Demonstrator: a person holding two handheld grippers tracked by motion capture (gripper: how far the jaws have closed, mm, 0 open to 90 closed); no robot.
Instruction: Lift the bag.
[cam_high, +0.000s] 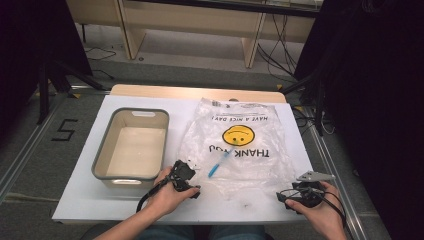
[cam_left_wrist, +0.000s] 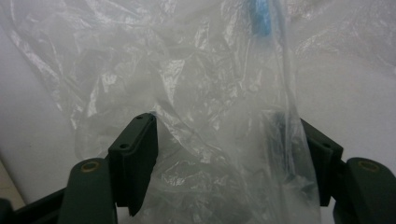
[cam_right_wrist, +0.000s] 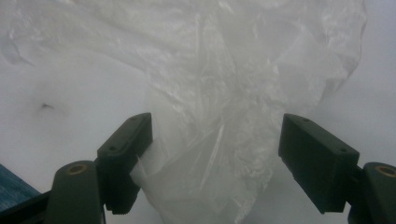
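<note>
Bright tabletop, dark surroundings, soft hazy close-ups.

Surface: white table (cam_high: 85, 200), centre of frame, wooden strip at far edge.
Left half: grey-rimmed tub (cam_high: 100, 155).
Right half: clear plastic bag (cam_high: 250, 135), smiley print, flat.
In bag: blue item (cam_high: 216, 168), possibly a toothbrush.

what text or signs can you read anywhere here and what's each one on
"THANK YOU" – on the plastic bag, upside down from this side, under a yellow smiley face.
"HAVE A NICE DAY!" – on the same bag, nearer its far edge, also upside down.
"5" – black tape figure on the floor left of the table.
</note>
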